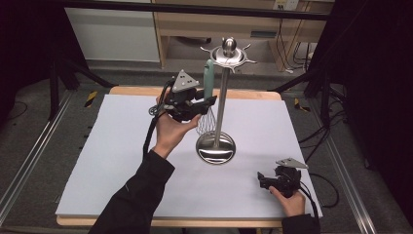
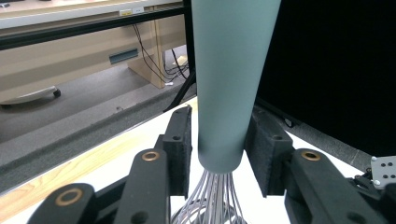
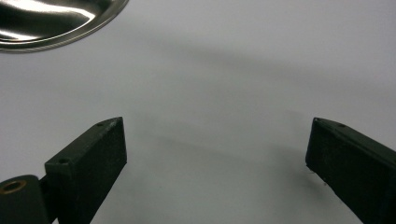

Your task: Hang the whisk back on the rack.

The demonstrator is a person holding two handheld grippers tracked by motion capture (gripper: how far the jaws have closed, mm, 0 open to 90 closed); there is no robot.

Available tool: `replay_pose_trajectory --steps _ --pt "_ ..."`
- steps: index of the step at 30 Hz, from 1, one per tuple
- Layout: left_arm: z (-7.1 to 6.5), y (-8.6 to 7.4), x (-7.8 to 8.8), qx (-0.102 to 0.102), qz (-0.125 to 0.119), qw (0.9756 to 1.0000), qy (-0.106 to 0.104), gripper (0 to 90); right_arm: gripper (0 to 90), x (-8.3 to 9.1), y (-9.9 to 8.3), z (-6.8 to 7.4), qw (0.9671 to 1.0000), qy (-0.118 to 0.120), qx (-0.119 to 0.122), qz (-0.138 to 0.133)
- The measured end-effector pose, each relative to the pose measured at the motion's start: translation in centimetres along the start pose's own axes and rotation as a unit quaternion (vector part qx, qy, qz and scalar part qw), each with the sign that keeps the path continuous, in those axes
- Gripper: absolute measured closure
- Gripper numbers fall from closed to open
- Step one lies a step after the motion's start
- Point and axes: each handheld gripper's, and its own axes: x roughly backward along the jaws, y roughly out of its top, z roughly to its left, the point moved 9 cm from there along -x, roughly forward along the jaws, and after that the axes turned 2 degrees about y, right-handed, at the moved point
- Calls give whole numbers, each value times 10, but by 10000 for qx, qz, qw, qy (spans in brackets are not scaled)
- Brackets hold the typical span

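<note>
At far centre, your left gripper [image 1: 207, 103] is clamped on the whisk [image 1: 208, 83] — handle vertical, just left of the stand [image 1: 221, 97]. Right gripper [image 1: 261, 181] idle, jaws spread — near-right.

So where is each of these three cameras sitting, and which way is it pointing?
High view: above the person's side, looking forward and down at the table, whisk and utensil stand; forearms and both tools show.
Left gripper view: on the left tool, looking along its jaws beside the whisk handle.
Right gripper view: on the right tool, looking along open jaws, down at the table.
Shared: the stand's shiny base.
</note>
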Motion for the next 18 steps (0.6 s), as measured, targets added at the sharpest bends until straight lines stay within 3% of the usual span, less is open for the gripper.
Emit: replay_pose_trajectory --steps 18 --pt "-1 -15 11 -144 0 9999 38 445 58 0 0 0 10000 2 -2 -5"
